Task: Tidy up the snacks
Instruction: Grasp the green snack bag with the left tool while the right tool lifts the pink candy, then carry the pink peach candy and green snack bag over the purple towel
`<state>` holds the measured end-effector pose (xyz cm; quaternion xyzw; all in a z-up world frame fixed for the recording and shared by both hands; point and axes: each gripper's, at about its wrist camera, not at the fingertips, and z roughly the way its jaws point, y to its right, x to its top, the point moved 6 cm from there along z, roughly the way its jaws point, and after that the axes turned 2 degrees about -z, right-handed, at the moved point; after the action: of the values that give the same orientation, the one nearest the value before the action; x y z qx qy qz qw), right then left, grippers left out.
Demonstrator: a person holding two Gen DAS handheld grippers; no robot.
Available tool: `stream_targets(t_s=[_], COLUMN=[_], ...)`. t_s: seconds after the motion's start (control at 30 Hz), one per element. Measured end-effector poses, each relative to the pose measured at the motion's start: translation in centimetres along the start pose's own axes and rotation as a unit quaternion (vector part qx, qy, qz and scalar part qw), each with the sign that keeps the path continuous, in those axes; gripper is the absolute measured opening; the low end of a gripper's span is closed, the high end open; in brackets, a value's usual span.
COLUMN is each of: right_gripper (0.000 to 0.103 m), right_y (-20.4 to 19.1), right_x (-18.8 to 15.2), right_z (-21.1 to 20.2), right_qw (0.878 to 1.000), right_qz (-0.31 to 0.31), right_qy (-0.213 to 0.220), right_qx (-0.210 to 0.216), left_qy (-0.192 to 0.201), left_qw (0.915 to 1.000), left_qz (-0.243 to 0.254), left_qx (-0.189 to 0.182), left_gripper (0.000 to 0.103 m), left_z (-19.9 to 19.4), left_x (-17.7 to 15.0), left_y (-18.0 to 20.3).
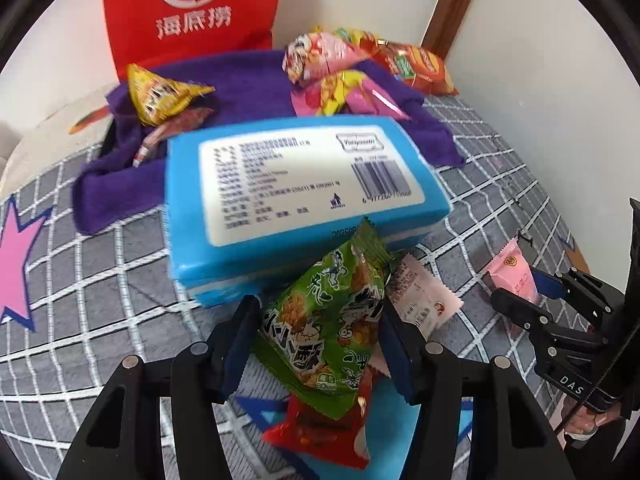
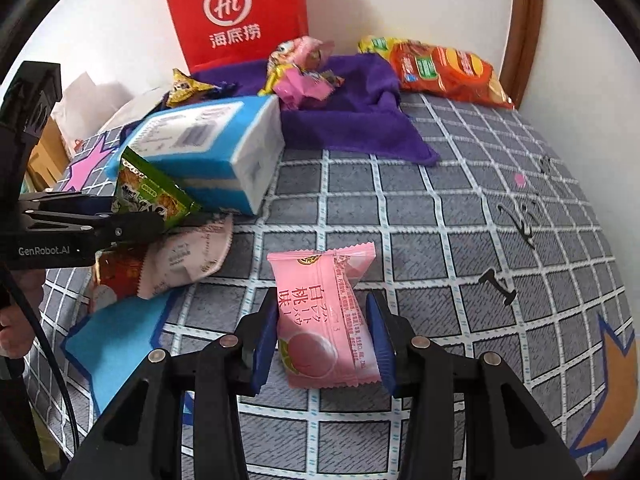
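Note:
My left gripper is shut on a green snack packet, held just above a red packet and beside a pale pink packet. The green packet also shows in the right wrist view. My right gripper is shut on a pink peach-flavour packet, which also shows in the left wrist view. A purple cloth at the back carries a yellow triangular packet and several pink and yellow packets. An orange packet lies at the far right.
A blue tissue pack lies in the middle of the grey checked sheet. A red bag with a Hi logo leans on the white wall. A brown wooden frame stands in the far right corner.

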<state>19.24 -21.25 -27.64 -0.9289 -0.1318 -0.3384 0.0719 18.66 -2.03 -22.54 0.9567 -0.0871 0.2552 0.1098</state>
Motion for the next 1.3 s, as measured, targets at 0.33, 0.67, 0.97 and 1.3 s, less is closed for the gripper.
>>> stream_targets(t_s=[0.33,0.67,0.97,1.3], right_gripper=[0.042,0.043,0.043,0.043], right_y=[-2.2,-3.4,-4.8,-6.1], right_x=[4.3,11.2,18.0,22.9], right_z=[-4.3,-6.8,-7.8,-4.8], right_qw=[0.998,0.995,0.990,0.989], right_qz=[0.001,0.020,-0.007,-0.032], right_qy=[0.055,0.103,0.138,0.143], right_qx=[-0.001,-0.005,-0.009,0.005], left_qy=[0.067,0.107,0.140,0.144], left_qw=[0.9975,0.9930,0.9880,0.9876], left_qz=[-0.021,-0.031,-0.040,-0.048], left_qx=[0.000,0.041,0.053,0.040], left_gripper=[0.056,0.056,0.056,0.056], left_z=[-7.2,-11.4,-12.5,-9.4], left_x=[0.9,3.2,8.5,14.3], left_y=[-2.6,-6.5,-9.1,-10.0])
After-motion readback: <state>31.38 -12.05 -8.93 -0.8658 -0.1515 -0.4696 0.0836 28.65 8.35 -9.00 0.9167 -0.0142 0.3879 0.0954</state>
